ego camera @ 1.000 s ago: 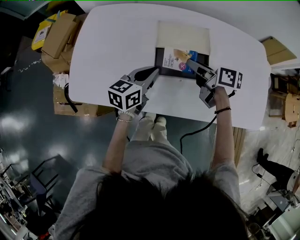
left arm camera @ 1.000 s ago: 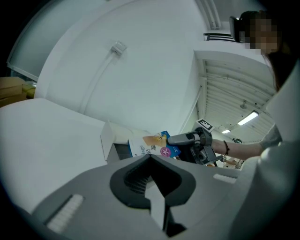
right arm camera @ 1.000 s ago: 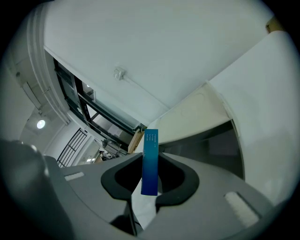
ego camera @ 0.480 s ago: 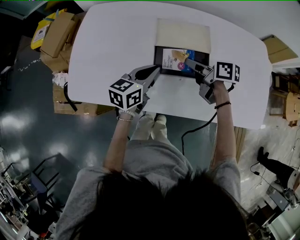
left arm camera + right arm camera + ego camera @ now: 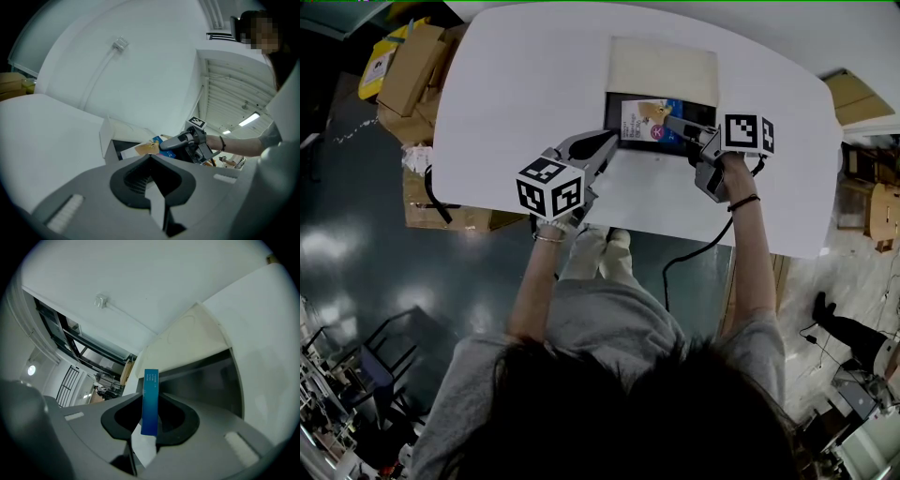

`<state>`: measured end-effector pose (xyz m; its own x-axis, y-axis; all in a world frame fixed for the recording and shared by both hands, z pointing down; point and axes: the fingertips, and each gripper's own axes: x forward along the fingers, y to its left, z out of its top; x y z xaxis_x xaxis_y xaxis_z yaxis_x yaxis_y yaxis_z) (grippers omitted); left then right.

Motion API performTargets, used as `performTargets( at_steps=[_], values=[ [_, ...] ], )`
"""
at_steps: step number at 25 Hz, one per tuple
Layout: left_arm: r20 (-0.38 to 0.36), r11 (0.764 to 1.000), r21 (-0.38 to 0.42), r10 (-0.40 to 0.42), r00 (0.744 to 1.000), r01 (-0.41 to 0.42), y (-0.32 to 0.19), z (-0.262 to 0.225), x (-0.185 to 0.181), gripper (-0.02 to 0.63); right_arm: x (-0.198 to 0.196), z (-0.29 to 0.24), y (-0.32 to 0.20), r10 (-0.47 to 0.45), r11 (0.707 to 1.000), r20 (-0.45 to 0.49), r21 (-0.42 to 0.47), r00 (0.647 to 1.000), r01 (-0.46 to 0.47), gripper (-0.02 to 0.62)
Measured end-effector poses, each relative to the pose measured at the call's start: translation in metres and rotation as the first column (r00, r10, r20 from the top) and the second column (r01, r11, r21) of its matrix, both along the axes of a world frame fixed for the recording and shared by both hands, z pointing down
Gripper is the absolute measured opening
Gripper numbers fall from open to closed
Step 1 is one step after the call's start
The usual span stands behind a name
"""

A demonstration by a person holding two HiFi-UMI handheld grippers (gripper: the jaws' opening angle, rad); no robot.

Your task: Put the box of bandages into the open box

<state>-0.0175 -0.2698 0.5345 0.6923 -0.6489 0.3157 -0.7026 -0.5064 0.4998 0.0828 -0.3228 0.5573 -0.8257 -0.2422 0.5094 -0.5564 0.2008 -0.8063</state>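
The open box [image 5: 705,111] lies on the white table [image 5: 525,84], dark inside, with its pale lid flap [image 5: 664,67] folded back. My right gripper [image 5: 672,123] is shut on the box of bandages [image 5: 639,120], white and blue with a printed picture, and holds it tilted over the open box. In the right gripper view its blue edge [image 5: 150,399] stands upright between the jaws of my right gripper [image 5: 150,404], in front of the dark inside of the open box [image 5: 201,376]. My left gripper [image 5: 609,142] rests at the box's near left corner, shut and empty [image 5: 151,160].
Cardboard cartons [image 5: 412,70] are stacked on the floor left of the table, with more cardboard [image 5: 855,94] at the right. A black cable [image 5: 694,261] hangs off the table's near edge. A person's legs and feet [image 5: 605,253] are below that edge.
My right gripper has carried the box of bandages a little left and farther over the open box. The left gripper has stayed where it was.
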Motion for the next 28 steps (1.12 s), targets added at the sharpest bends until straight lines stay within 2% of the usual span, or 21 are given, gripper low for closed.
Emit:
performTargets(
  at_steps=[15,23,28],
  values=[
    [-0.016,1.0,0.008,0.011,1.0,-0.011,-0.003,-0.002,0.003,-0.008,0.011,0.018,-0.001,0.0,0.997,-0.135,-0.082,0.991,-0.011,0.118],
    [-0.019,1.0,0.009,0.015,1.0,-0.014,-0.006,-0.002,0.004,-0.008,0.014,0.025,-0.004,-0.014,0.997,-0.217,-0.073,0.976,-0.002,0.14],
    [-0.022,1.0,0.01,0.019,1.0,-0.019,-0.007,-0.003,0.004,-0.008,0.012,0.031,-0.005,-0.053,0.998,-0.309,-0.059,0.95,0.036,0.163]
  ],
)
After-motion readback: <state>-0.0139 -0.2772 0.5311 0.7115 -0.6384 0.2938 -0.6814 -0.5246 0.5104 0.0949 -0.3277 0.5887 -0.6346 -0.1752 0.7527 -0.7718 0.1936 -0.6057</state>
